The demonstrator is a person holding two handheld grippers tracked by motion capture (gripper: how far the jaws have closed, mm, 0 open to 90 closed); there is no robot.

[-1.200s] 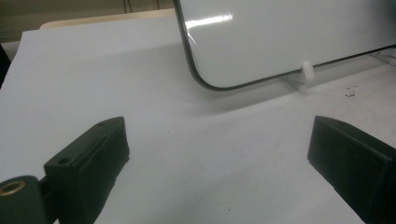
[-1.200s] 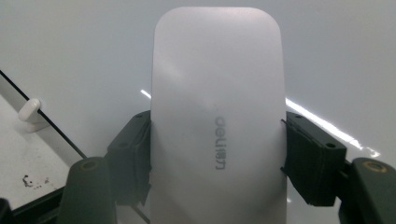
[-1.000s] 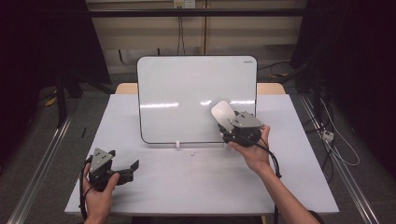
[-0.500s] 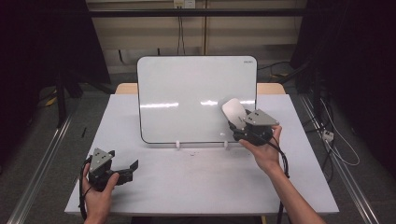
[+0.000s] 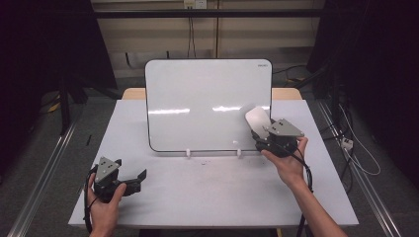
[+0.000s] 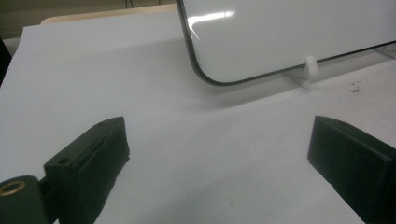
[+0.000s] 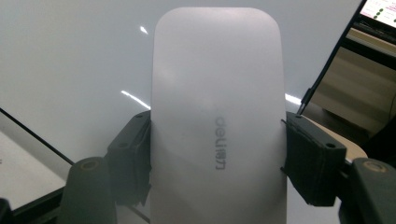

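A whiteboard (image 5: 207,103) stands upright on two small white feet at the middle back of the white table (image 5: 212,187). My right gripper (image 5: 261,129) is shut on a white whiteboard eraser (image 5: 258,119) and holds it against the board's lower right corner. In the right gripper view the eraser (image 7: 217,121) stands between both jaws, its printed back toward the camera, with the board (image 7: 70,56) behind it. My left gripper (image 5: 138,178) rests low at the table's front left with its jaws wide apart and nothing between them. The left gripper view looks at the board's lower left corner (image 6: 280,37).
The board's white foot (image 6: 309,66) sits on the table just beyond the left gripper. Dark floor, metal rails and cables surround the table on both sides. A wooden tabletop edge (image 5: 286,93) shows behind the board.
My right gripper has carried the eraser rightward across the board's lower part to its lower right corner. The left gripper has stayed put.
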